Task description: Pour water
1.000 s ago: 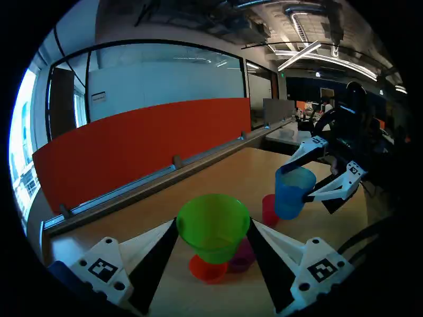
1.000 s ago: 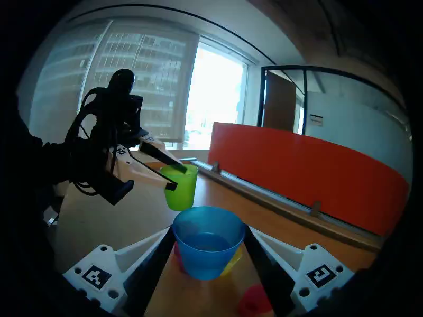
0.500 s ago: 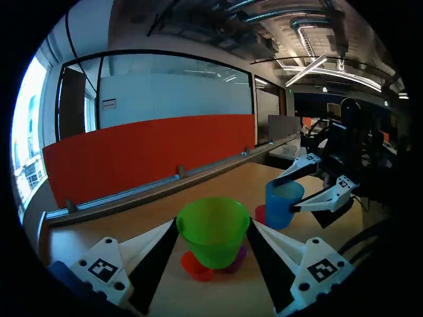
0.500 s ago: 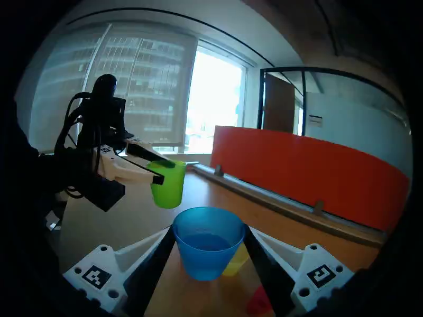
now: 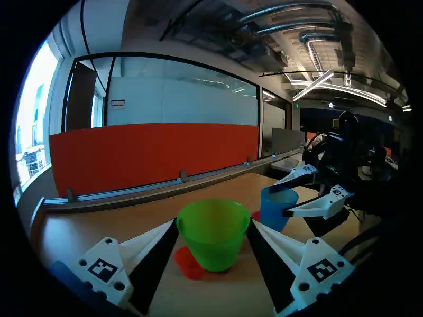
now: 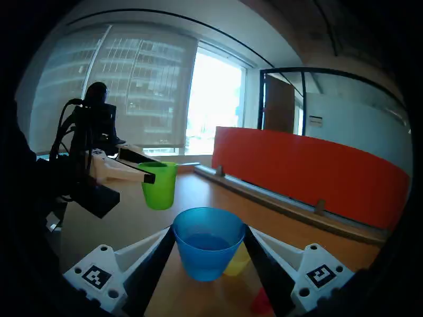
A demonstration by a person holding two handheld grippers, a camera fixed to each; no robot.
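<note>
Drawn farther apart than a second ago, two smooth, tapered plastic cups stand upright over the pale wooden table (image 5: 95, 232). Held level, the left gripper (image 5: 211, 226) clamps the translucent green cup (image 5: 213, 245) between white fingers, with a small red cup (image 5: 185, 262) on the table just below. Farther along the table, the level right gripper (image 6: 209, 232) squeezes the blue cup (image 6: 207, 261), water low inside.

So the green cup (image 5: 213, 232) is see-through plastic, upright, pinched between the left gripper's (image 5: 211, 226) fingers. The blue cup (image 6: 209, 240) is the same type, also upright, with a little water low inside, clamped in the right gripper (image 6: 209, 232). They're near each other, not touching.
</note>
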